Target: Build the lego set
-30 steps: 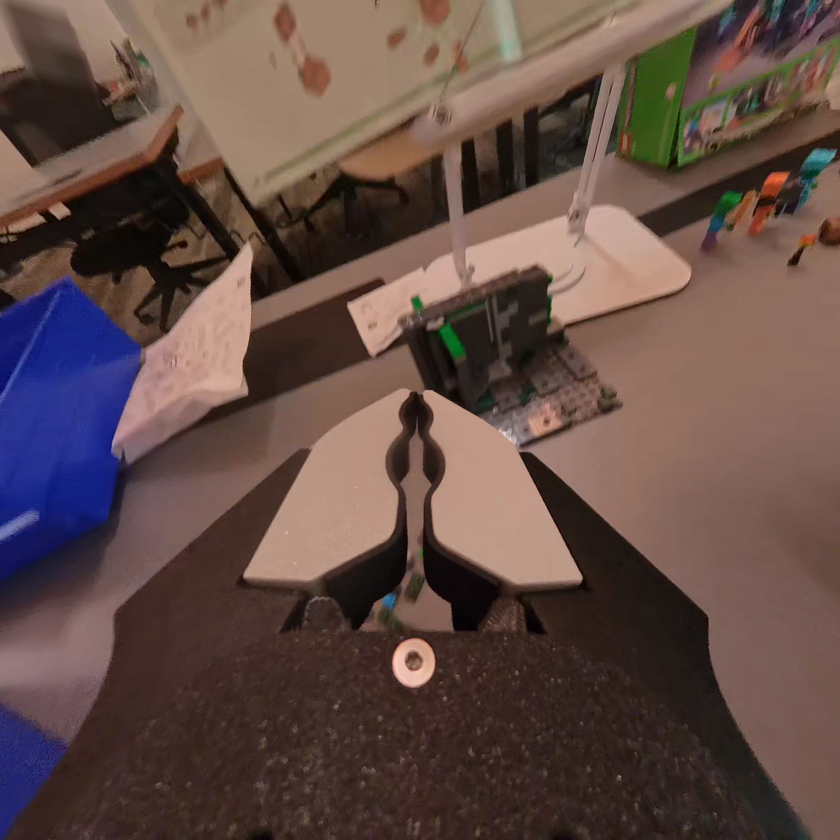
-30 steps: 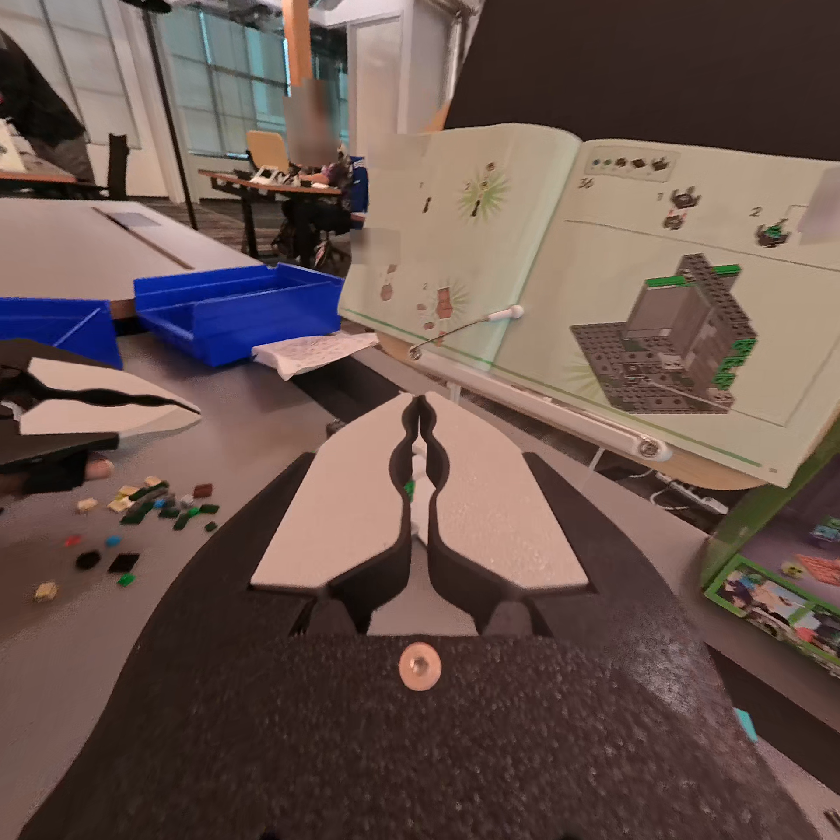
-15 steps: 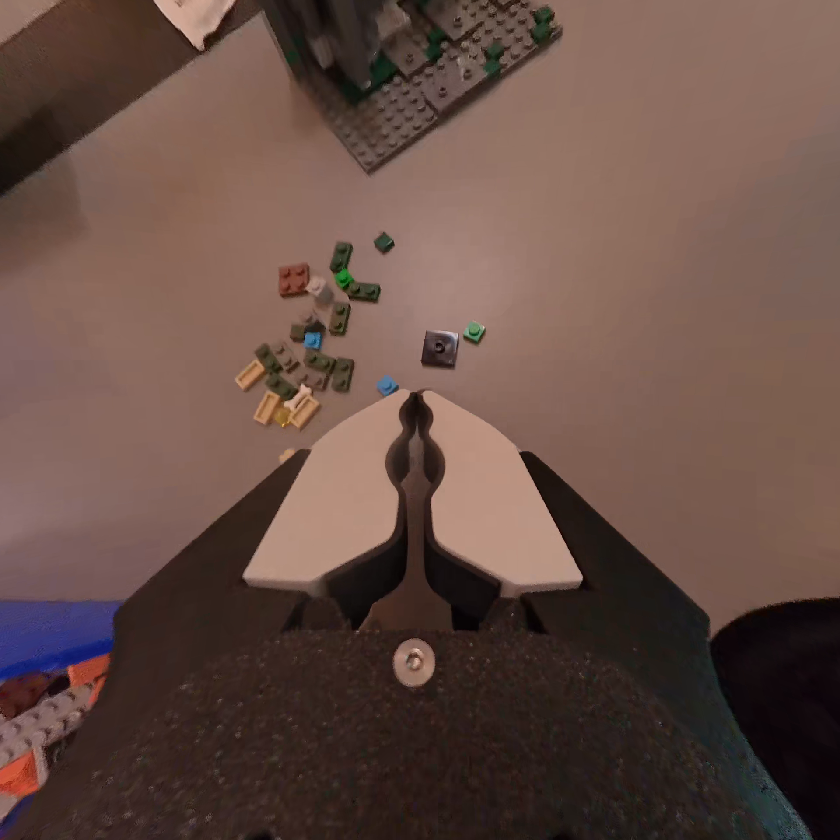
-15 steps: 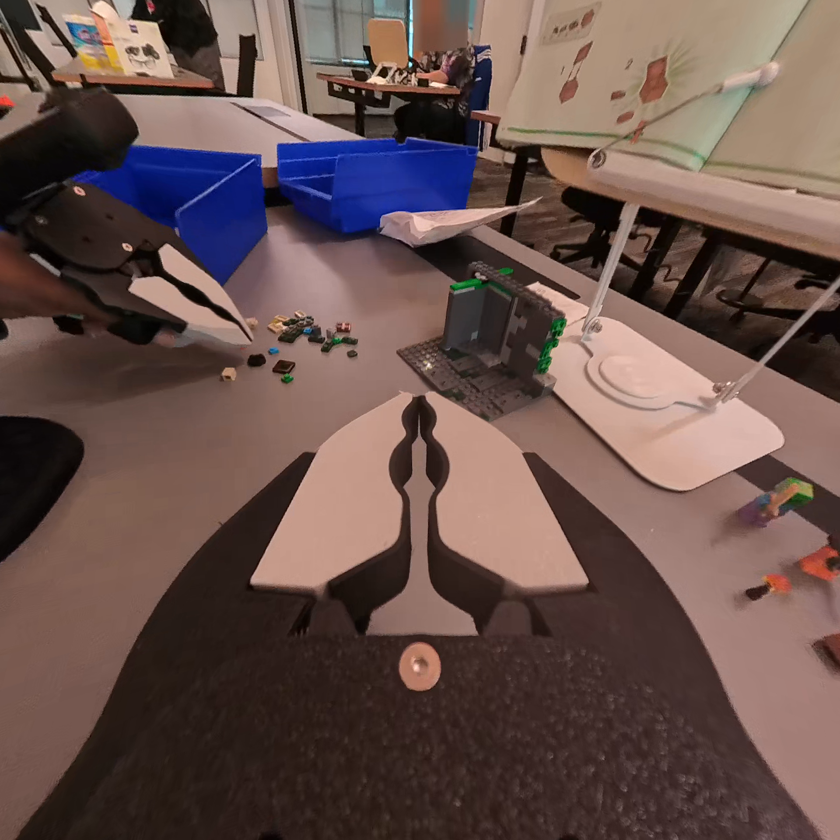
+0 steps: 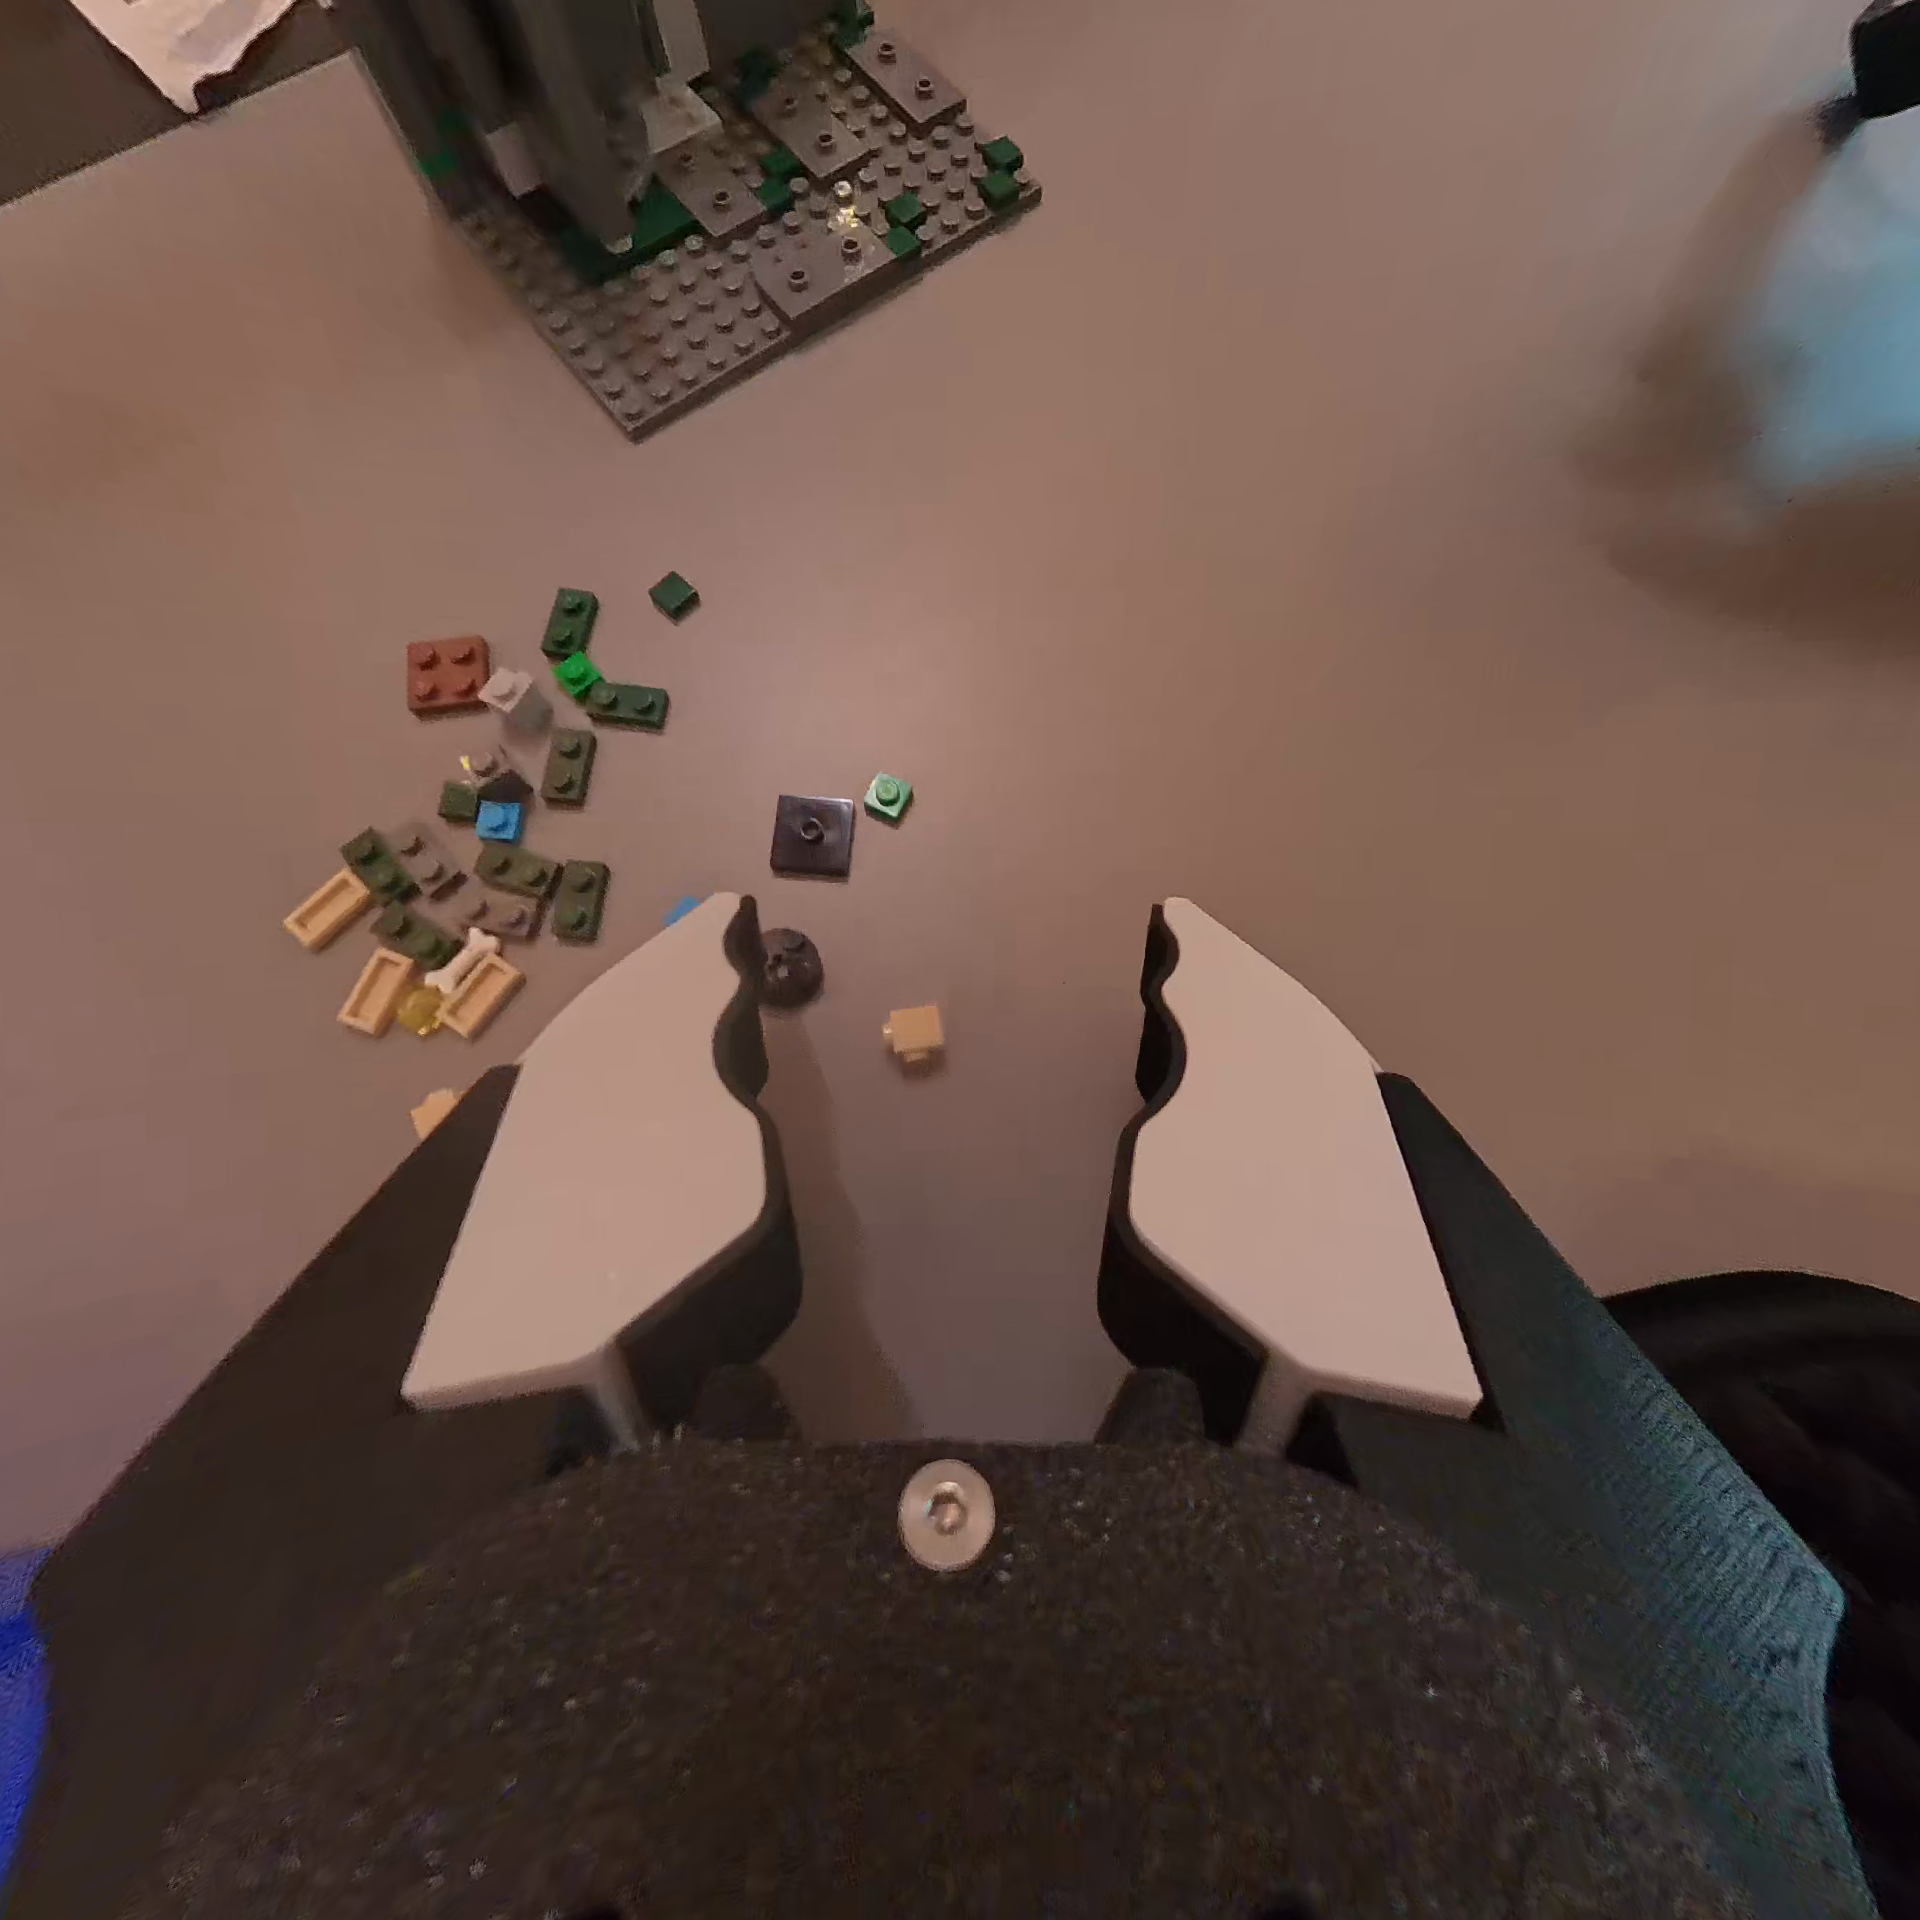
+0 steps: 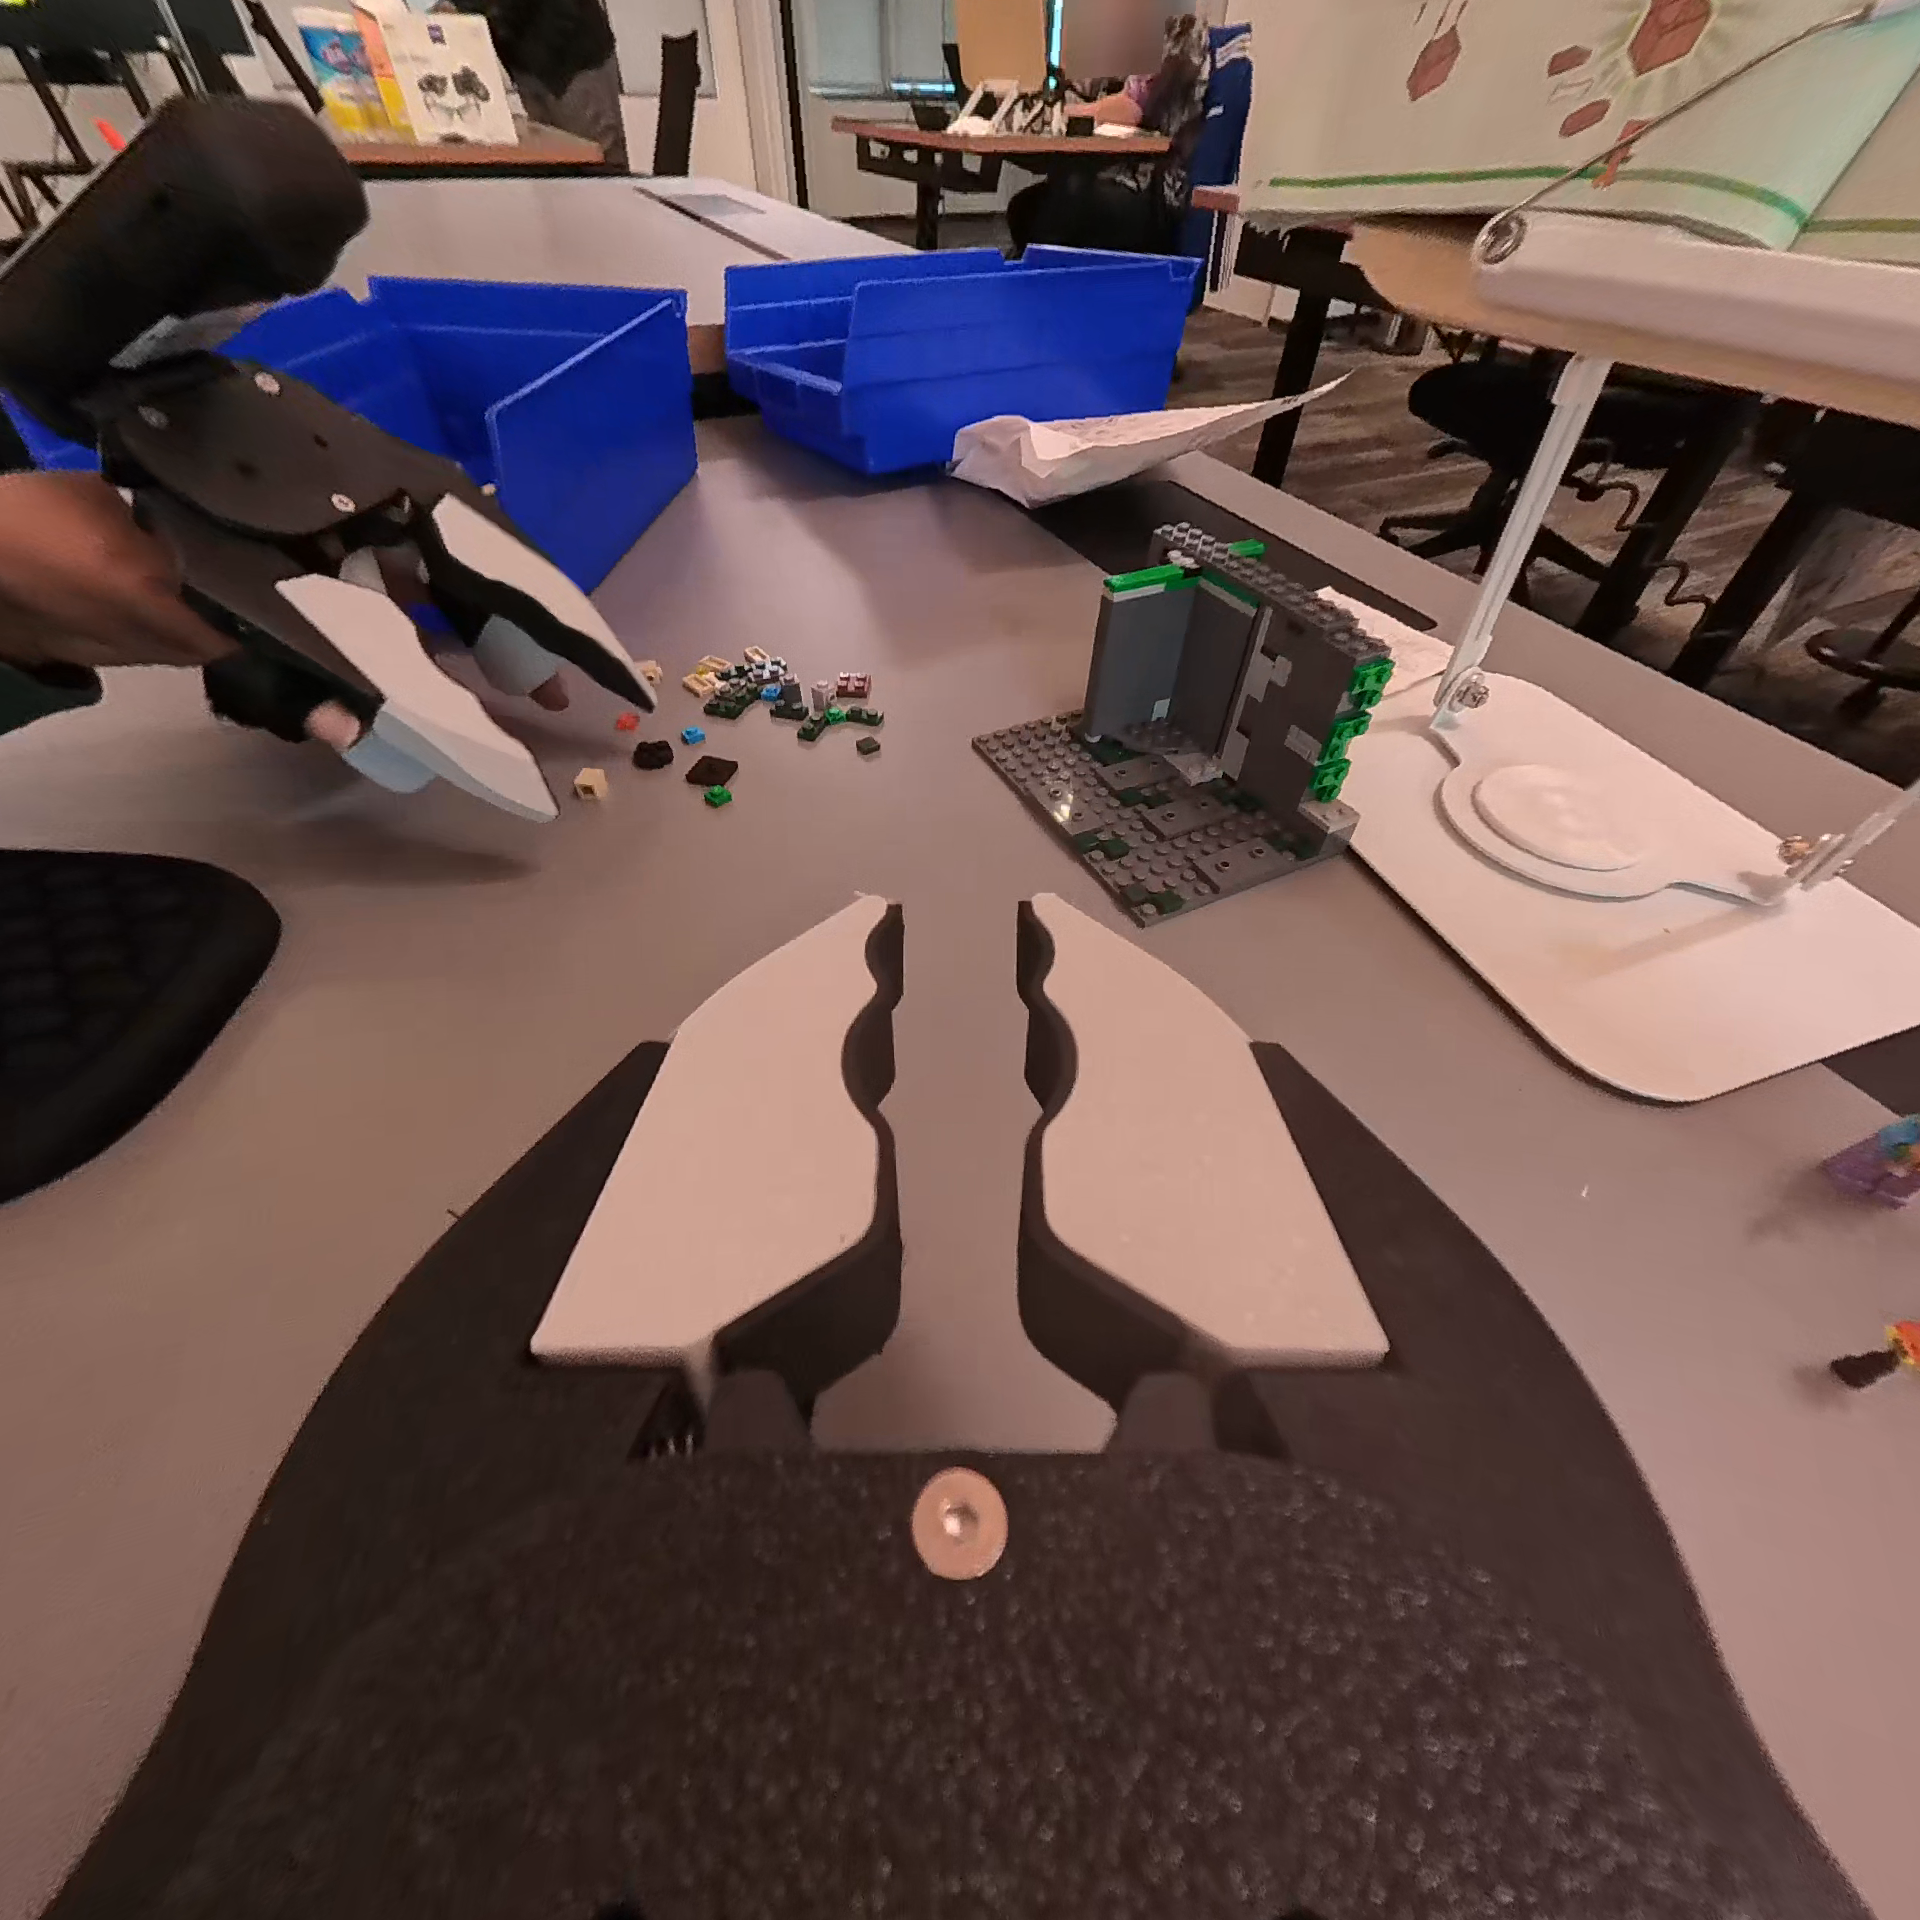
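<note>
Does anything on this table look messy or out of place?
Mostly no. Small loose lego pieces lie scattered on the grey table near the half-built model, and a crumpled paper lies beside a blue bin.

Open-plan office workspace.
I saw rows of desks (image 6: 997, 145), office chairs (image 6: 1496, 416), and blue storage bins (image 6: 935, 343) on my grey table (image 6: 727, 956).

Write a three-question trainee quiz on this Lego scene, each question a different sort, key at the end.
1. True or false: the left gripper holds a brick.
2. Which piece lies nearest the left gripper's left fingertip? A) tan brick B) black round piece C) brown plate
3. Fill in: the grey build stands beside the white ____ base.

Key: 1 false, it is open and empty; 2 B; 3 stand.
</note>
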{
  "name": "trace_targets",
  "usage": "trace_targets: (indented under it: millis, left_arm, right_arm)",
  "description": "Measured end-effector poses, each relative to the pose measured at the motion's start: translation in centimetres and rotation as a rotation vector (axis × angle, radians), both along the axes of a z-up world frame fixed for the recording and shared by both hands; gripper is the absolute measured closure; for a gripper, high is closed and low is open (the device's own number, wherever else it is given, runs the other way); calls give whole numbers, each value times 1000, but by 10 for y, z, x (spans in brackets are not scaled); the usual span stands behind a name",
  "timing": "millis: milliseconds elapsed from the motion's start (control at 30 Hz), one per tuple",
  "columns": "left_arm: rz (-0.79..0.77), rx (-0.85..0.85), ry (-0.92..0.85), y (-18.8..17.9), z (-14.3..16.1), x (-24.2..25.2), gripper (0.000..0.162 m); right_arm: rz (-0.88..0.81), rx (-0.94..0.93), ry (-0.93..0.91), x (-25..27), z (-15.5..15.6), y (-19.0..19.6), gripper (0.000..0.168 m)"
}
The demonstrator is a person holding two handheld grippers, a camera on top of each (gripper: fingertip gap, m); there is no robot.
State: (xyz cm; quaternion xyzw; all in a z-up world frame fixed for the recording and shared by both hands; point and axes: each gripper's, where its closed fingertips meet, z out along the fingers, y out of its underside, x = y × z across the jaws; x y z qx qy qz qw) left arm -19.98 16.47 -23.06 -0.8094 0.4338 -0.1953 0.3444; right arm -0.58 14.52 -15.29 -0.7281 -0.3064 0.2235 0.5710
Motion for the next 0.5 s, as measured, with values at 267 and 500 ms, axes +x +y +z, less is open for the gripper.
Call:
trace_targets:
  millis: [267, 500]
  left_arm:
    - [92, -42, 125, 29, -3, -20, 119]
    - [190, -139, 119, 43, -14, -28, 130]
  right_arm:
    - [12, -3, -49, -1, -8, -2, 149]
    - [30, -13, -72, -6, -15, -4, 150]
